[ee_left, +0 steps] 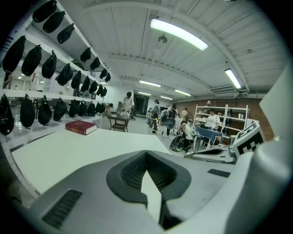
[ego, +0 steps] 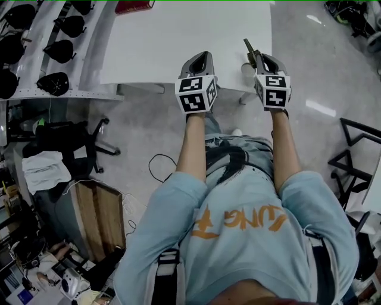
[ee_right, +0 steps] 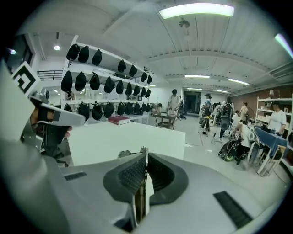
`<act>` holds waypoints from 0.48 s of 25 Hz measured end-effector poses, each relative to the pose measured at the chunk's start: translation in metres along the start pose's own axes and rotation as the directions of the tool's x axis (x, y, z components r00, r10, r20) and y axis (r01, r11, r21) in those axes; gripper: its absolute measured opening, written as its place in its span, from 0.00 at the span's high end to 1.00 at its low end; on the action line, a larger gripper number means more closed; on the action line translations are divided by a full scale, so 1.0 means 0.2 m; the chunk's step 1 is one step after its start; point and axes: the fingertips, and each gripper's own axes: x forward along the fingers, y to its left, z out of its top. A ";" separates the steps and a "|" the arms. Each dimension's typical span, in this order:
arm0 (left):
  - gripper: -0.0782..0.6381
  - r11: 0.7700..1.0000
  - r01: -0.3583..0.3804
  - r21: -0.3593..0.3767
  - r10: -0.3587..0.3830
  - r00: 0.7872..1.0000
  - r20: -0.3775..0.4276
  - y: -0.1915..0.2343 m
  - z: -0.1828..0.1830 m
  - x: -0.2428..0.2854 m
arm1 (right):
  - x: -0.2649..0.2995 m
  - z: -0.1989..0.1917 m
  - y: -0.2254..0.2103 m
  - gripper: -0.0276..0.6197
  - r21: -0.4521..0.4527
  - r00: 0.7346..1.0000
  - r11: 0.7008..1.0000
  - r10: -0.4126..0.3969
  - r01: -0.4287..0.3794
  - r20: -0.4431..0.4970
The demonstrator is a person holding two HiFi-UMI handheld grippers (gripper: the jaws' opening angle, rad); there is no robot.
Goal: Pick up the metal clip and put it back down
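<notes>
In the head view my right gripper (ego: 266, 58) is held above the near right edge of the white table (ego: 178, 36), shut on the metal clip (ego: 250, 50). The clip is a dark, thin piece that sticks out up and to the left past the jaws. In the right gripper view the jaws (ee_right: 145, 153) are pressed together on a thin metal plate, the clip (ee_right: 140, 194), seen edge-on. My left gripper (ego: 201, 55) hovers beside it over the table's front edge; in its own view the jaws (ee_left: 146, 154) meet at the tip with nothing between them.
A red book (ego: 134, 6) lies at the table's far side. A shelf rack of black caps (ego: 53, 53) runs along the left. A black office chair (ego: 71, 140) stands on the floor at left. Several people and shelves (ee_left: 215, 121) are far across the room.
</notes>
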 end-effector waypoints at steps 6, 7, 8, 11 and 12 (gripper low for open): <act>0.86 0.998 -0.062 -0.025 0.063 0.996 0.060 0.14 0.10 -0.06 | 0.07 0.15 0.10 0.91 0.022 0.995 0.997 0.072 -0.074 0.067; 0.86 0.997 -0.073 -0.035 0.075 0.995 0.067 0.18 0.11 -0.07 | 0.08 0.18 0.13 0.91 0.025 0.993 0.995 0.090 -0.092 0.076; 0.86 0.996 -0.083 -0.045 0.086 0.994 0.071 0.21 0.12 -0.08 | 0.10 0.20 0.15 0.91 0.030 0.991 0.994 0.106 -0.109 0.085; 0.86 0.992 -0.107 -0.073 0.113 0.990 0.087 0.32 0.14 -0.09 | 0.17 0.28 0.20 0.91 0.046 0.985 0.989 0.137 -0.143 0.106; 0.86 0.990 -0.116 -0.081 0.123 0.988 0.093 0.36 0.15 -0.09 | 0.19 0.31 0.22 0.91 0.047 0.983 0.987 0.146 -0.152 0.114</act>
